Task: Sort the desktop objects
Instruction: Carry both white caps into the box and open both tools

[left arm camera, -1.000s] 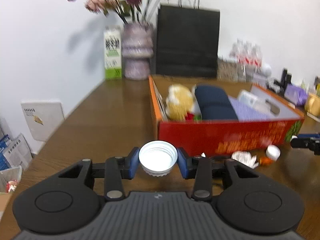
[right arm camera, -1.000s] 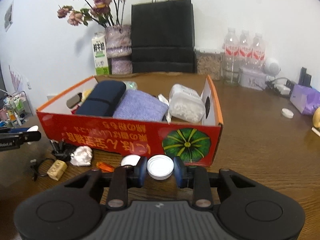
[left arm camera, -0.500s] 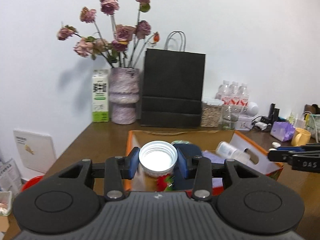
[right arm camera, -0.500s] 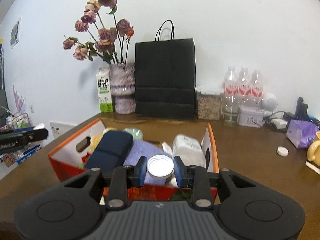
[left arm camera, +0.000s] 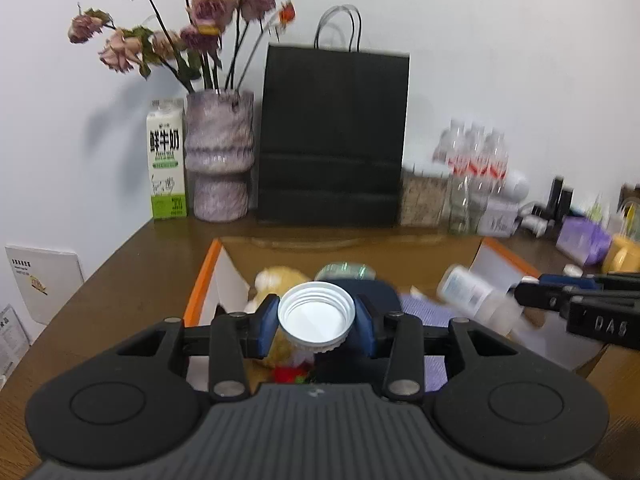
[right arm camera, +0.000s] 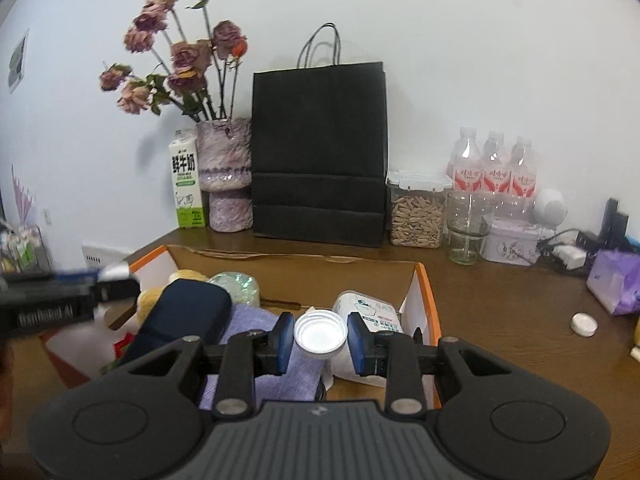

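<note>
My left gripper (left arm camera: 316, 322) is shut on a white threaded bottle cap (left arm camera: 316, 317) and holds it above the open orange cardboard box (left arm camera: 202, 280). My right gripper (right arm camera: 320, 338) is shut on a smaller white cap (right arm camera: 320, 334), also above the box (right arm camera: 426, 300). In the box lie a dark blue case (right arm camera: 182, 320), a purple cloth (right arm camera: 276, 368), a yellow plush toy (left arm camera: 276, 280), a white bottle (right arm camera: 368, 316) and a greenish lid (right arm camera: 236, 286). The right gripper also shows at the right edge of the left wrist view (left arm camera: 524, 290).
At the back of the brown desk (right arm camera: 500, 320) stand a black paper bag (right arm camera: 320, 152), a vase of dried roses (right arm camera: 224, 172), a milk carton (right arm camera: 186, 184), a seed jar (right arm camera: 416, 210) and water bottles (right arm camera: 494, 168). A loose white cap (right arm camera: 584, 323) lies at the right.
Both grippers have risen from desk level in front of the box and moved forward over its open top, each still holding its cap.
</note>
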Available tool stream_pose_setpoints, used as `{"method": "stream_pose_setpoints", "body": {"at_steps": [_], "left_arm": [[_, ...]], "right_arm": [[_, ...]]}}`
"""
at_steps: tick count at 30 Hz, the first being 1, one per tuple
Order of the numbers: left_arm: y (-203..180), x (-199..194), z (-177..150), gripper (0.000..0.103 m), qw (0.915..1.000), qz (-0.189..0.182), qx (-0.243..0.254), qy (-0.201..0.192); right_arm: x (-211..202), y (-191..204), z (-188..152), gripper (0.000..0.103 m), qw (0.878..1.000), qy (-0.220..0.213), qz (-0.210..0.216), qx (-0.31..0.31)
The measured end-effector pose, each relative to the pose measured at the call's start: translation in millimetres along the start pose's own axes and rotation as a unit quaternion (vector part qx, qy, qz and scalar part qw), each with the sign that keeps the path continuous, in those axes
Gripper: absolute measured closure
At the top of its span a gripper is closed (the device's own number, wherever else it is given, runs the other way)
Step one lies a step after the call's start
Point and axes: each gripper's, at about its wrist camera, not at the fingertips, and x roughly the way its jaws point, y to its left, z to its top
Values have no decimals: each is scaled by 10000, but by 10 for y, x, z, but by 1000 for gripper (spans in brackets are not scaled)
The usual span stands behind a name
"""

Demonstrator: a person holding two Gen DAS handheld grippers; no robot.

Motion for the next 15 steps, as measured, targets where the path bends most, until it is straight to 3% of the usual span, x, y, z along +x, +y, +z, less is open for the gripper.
{"method": "stream_pose_setpoints", "body": {"at_steps": [2,11,13,14,15], "left_arm": [[-8,72,-50,63,9999,68,59,112],[-86,87,-134,62,9992,238,329,9],[-85,74,-127,53,9991,252,330,-26],[-87,64,-132,37,9990,305,338,-37],[-92,50,-131,18,9987,360,338,-77]], "right_arm": [[72,-47,-74,76,9997,238,52,63],[39,-71,-128,75,9997,196,27,114],[17,-72,-136,73,9999,132,-3,109],[7,-68,-137,59,9999,110,-19,108],[-6,-61,-133,37,9999,77,-45,102]]}}
